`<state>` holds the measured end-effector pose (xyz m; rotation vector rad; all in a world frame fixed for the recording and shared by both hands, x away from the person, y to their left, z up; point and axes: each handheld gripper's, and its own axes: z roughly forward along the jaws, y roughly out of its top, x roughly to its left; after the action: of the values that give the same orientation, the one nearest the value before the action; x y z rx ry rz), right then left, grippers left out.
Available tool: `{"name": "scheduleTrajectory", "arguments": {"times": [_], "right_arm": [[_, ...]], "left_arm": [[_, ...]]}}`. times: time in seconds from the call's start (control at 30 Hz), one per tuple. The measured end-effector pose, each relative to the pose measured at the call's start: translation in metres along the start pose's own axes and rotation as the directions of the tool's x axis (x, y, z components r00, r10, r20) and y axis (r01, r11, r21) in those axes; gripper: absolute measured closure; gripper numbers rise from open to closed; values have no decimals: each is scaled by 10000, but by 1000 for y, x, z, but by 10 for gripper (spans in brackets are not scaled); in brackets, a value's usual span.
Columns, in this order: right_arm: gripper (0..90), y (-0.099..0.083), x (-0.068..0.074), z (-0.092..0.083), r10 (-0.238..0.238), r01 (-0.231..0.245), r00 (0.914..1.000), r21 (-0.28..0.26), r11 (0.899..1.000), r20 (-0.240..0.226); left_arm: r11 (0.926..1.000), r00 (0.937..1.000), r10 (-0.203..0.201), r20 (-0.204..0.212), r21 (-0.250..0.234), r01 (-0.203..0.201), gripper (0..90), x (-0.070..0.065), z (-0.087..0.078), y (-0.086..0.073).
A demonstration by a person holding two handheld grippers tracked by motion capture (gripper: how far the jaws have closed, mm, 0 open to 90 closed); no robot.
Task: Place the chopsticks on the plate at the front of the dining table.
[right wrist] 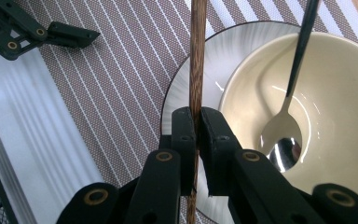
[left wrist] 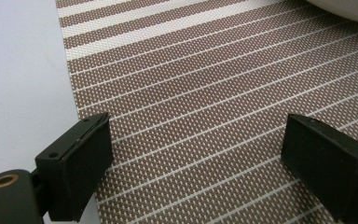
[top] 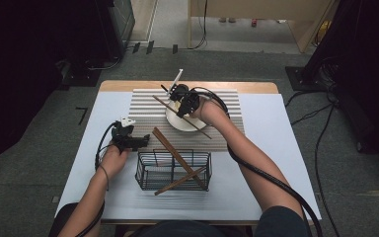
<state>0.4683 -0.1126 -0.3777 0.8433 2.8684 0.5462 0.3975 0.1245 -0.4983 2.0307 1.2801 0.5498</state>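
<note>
the right gripper's fingers [right wrist: 184,140] pinch a wooden chopstick [right wrist: 196,60] over the plate [right wrist: 214,51] holding bowl [right wrist: 335,116] and spoon [right wrist: 284,135], left gripper [left wrist: 196,158] wide and empty, so a tilted release could roll it off the rim.

A slim, dark-brown wooden chopstick [right wrist: 197,56] was clamped between the jaws of the right tongs [right wrist: 198,122]. It lay nearly level above the white plate [right wrist: 214,51], running from ten o'clock to four o'clock across the cream bowl [right wrist: 340,98] on the striped mat [top: 143,106] at the counter's twelve o'clock.
</note>
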Motion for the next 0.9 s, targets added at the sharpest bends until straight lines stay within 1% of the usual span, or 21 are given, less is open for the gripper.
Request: {"name": "scheduleTrajectory", "arguments": {"times": [0.37,0.63,0.8,0.9], "right_arm": [[853,3,-1,12,-31,30,10000,196,9998,7],[853,7,0,20,-175,171,9998,412,9990,104],[853,10,2,26,-411,399,9990,597,9974,201],[853,10,2,30,-422,409,9989,630,9972,192]], "left_arm": [[10000,10000,-4,-3,-4,4,90,0,0,0],[10000,10000,-5,0,-1,5,90,0,0,0],[10000,10000,-7,-2,-17,7,90,0,0,0],[10000,10000,-6,-5,-3,6,90,0,0,0]]}}
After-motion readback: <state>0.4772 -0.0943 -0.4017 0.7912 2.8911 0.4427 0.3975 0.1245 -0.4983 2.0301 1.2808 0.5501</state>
